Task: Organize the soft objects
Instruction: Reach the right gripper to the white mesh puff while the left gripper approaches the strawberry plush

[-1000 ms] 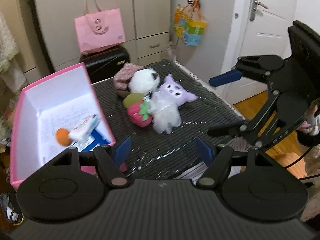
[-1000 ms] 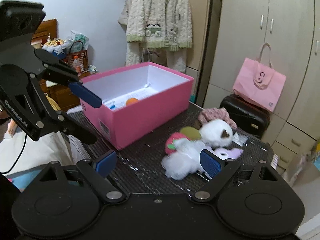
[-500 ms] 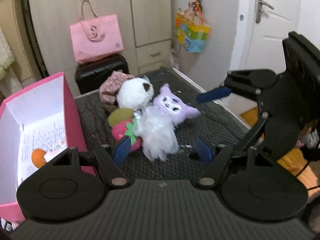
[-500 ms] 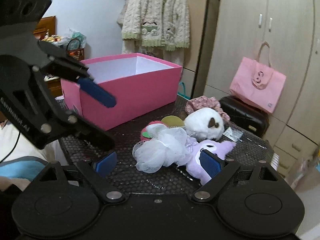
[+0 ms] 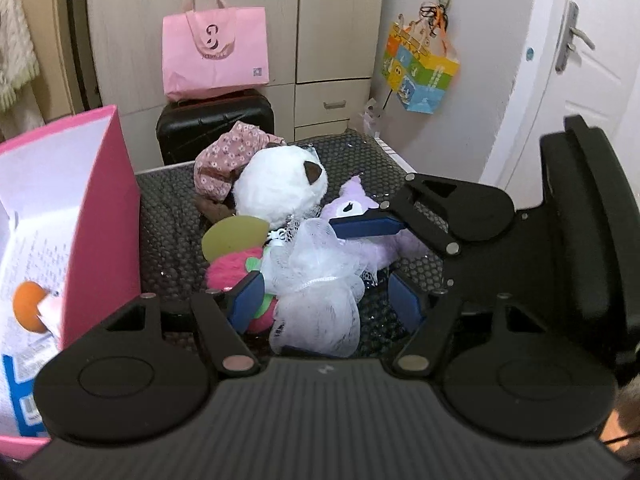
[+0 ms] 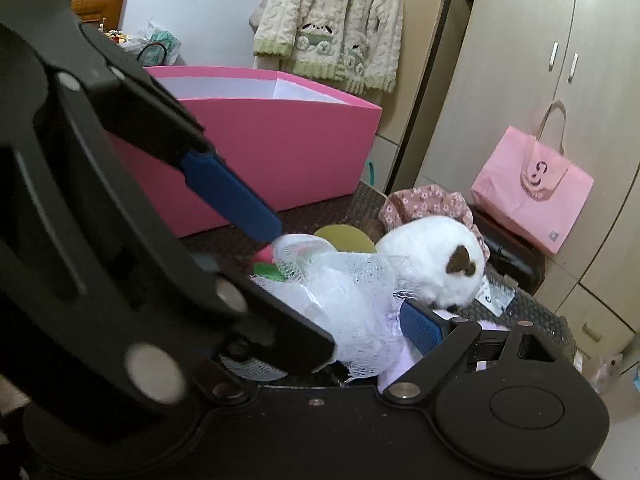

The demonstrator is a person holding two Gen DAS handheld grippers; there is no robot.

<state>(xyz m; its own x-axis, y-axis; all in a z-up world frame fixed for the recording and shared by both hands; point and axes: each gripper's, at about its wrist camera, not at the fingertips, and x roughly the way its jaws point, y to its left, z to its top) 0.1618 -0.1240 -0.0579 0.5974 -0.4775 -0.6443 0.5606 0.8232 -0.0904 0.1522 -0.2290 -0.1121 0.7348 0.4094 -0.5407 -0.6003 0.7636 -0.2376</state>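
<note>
A pile of soft toys lies on the black mat (image 5: 168, 216): a white mesh pouf (image 5: 316, 300), a purple plush (image 5: 360, 208), a round white plush (image 5: 280, 188), a pink strawberry plush (image 5: 228, 272) and a floral cloth (image 5: 228, 156). My left gripper (image 5: 324, 300) straddles the pouf; its jaws are closing, the pads still apart from it. My right gripper (image 6: 320, 328) stands wide open from the other side, around the pouf (image 6: 352, 312) and the purple plush; its left finger is hidden behind the left gripper. The pink box (image 5: 104, 208) stands to the left.
The box (image 6: 280, 152) holds papers and an orange item (image 5: 26, 306). Behind the table stand a black suitcase (image 5: 216, 124) with a pink tote bag (image 5: 214, 52) on it, and wardrobe doors. A colourful bag (image 5: 420, 72) hangs beside a white door on the right.
Both grippers have sunk and closed in on the toy pile from opposite sides. The pouf now lies between the left fingers, and the two grippers nearly overlap.
</note>
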